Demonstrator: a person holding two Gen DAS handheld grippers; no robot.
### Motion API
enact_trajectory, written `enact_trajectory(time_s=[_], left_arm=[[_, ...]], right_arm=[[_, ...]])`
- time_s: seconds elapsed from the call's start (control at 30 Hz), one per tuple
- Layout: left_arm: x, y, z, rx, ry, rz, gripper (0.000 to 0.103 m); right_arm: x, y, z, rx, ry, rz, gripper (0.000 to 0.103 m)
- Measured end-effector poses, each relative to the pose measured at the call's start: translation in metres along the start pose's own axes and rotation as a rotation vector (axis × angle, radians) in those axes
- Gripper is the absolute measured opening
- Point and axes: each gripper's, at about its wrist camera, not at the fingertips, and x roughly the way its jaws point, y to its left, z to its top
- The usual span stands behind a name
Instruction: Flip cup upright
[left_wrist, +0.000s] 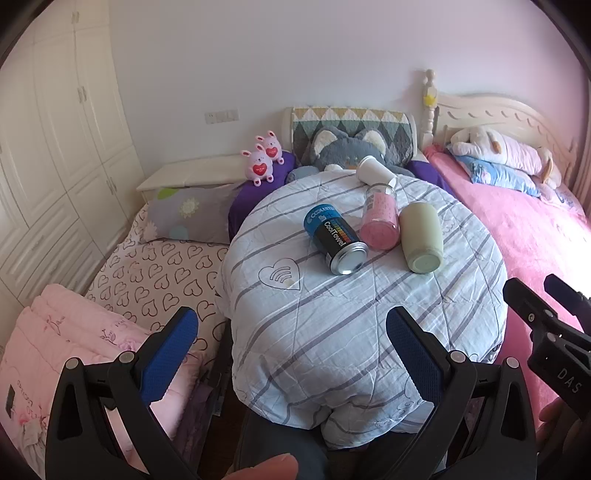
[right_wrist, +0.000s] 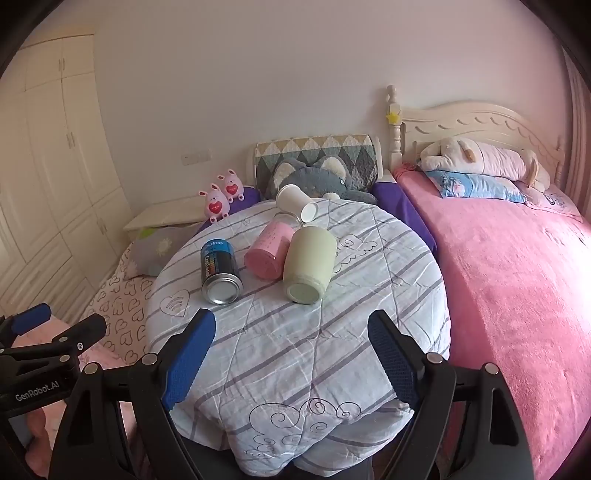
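Several cups lie on their sides on a round table under a striped quilt (left_wrist: 369, 314) (right_wrist: 295, 350). A pale green cup (left_wrist: 422, 237) (right_wrist: 308, 267) lies at the right with its base toward me. A pink cup (left_wrist: 380, 218) (right_wrist: 269, 251) lies beside it, touching it. A white cup (left_wrist: 375, 171) (right_wrist: 297, 202) lies at the far edge. A blue CoolTowel can (left_wrist: 335, 239) (right_wrist: 218, 271) lies at the left. My left gripper (left_wrist: 291, 350) is open and empty at the near edge. My right gripper (right_wrist: 291, 354) is open and empty, also short of the cups.
A pink bed (right_wrist: 517, 295) lies to the right, with a plush toy and pillow at its head. A heart-print bed (left_wrist: 155, 273) and a folded pink blanket (left_wrist: 55, 350) lie to the left. A grey plush cat (left_wrist: 347, 147) sits behind the table. Wardrobes line the left wall.
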Motion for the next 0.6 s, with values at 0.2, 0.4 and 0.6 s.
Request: enact_trajectory(time_s=[0.2, 0.4, 0.6], left_arm=[[-0.0057, 0.0028, -0.0002, -0.007, -0.008, 0.002, 0.103], [-0.0062, 0.0025, -0.0011, -0.005, -0.009, 0.003, 0.103], [-0.0063, 0.0023, -0.0021, -0.006, -0.009, 0.003, 0.103]], right_arm=[[0.0003, 0.0029, -0.001, -0.006, 0.004, 0.002, 0.085], [0.0006, 0.0035, -0.0015, -0.005, 0.003, 0.001, 0.085], [0.0008, 0.0034, -0.0015, -0.006, 0.004, 0.0, 0.085]])
